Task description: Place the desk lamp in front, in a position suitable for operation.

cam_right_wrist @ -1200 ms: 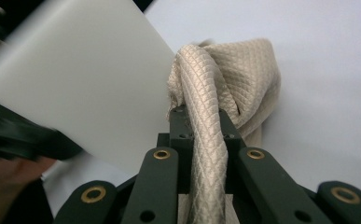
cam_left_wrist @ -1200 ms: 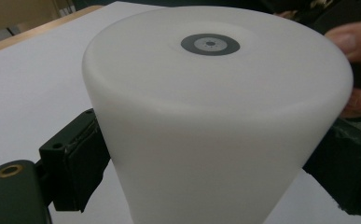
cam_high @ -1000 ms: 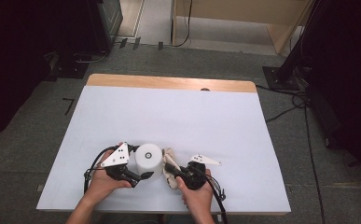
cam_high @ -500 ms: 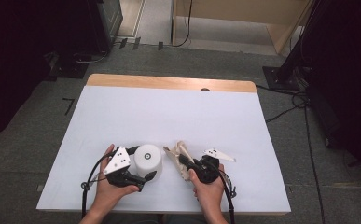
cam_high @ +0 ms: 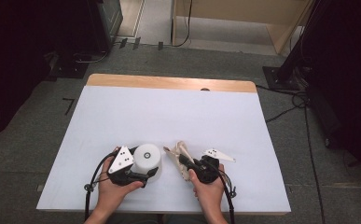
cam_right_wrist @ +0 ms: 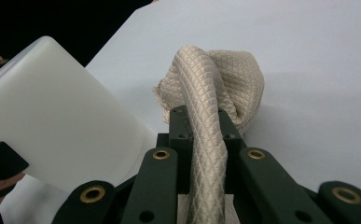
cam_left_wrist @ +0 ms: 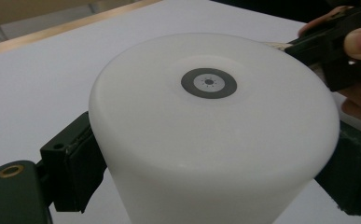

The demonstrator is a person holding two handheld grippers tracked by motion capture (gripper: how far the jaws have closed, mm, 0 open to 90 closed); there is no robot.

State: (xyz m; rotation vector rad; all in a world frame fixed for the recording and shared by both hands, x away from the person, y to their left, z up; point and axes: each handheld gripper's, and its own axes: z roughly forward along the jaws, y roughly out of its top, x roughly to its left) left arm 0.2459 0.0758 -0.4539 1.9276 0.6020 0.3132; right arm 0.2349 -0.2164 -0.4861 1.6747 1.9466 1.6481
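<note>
Cup: a white cup (cam_left_wrist: pixel 211 140) stands upside down on the near part of the table, base up.
Cloth: a beige cloth (cam_right_wrist: pixel 215 93) lies bunched just to the cup's right.
Left gripper (cam_high: pixel 143 175): its jaws press on both sides of the cup.
Right gripper (cam_right_wrist: pixel 201 126): its jaws pinch a fold of the cloth.
Table (cam_high: pixel 169 112): white top, wooden far edge.
</note>
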